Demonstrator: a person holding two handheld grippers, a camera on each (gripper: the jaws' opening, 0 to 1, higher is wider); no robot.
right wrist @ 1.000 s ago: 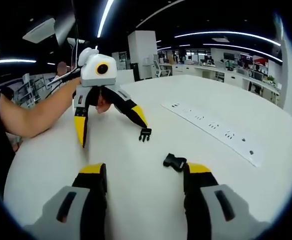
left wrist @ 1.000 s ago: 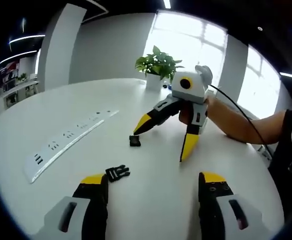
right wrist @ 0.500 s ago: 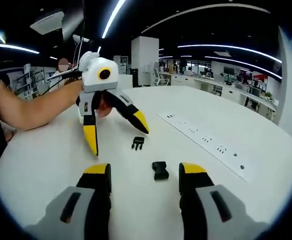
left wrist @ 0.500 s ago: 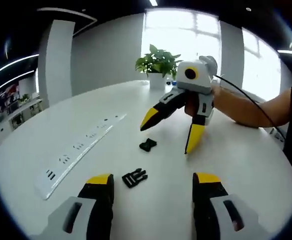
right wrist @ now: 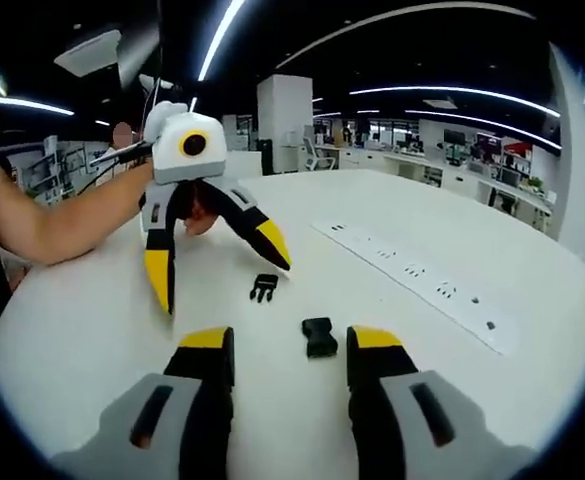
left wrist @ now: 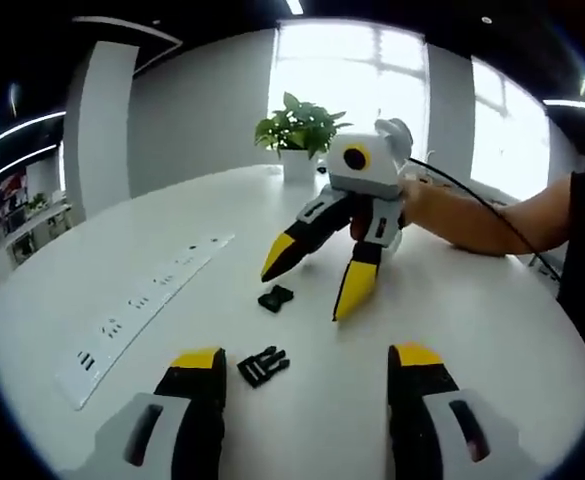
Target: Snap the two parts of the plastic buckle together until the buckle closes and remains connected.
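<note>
An open-plan office is seen, with a large white round table (left wrist: 452,330) serving as the work surface; a white power strip (left wrist: 137,305) is set along it, and a potted plant (left wrist: 297,135) stands at its far side before a bright window.

The buckle is found in two separate black pieces, lying near each other on the table but apart. The pronged male part (left wrist: 263,366) rests just ahead of the left gripper (left wrist: 307,375), near its left jaw; the socket part (left wrist: 275,297) lies further off, below the tips of the right gripper (left wrist: 312,275). No piece is held. Both grippers are spread wide, nothing between the jaws.

Progress is judged as nil on the joining itself — both pieces have yet to be picked up, aligned prong to socket, and pressed until latched.

In the right gripper view the socket part (right wrist: 319,337) sits between that gripper's own jaws (right wrist: 287,345), well placed for a grasp, with the male part (right wrist: 263,287) beyond it near the left gripper (right wrist: 217,265). That view also takes in rows of desks and ceiling lights — the left gripper view gives the window, the plant and the person's forearm (left wrist: 482,220) instead.
</note>
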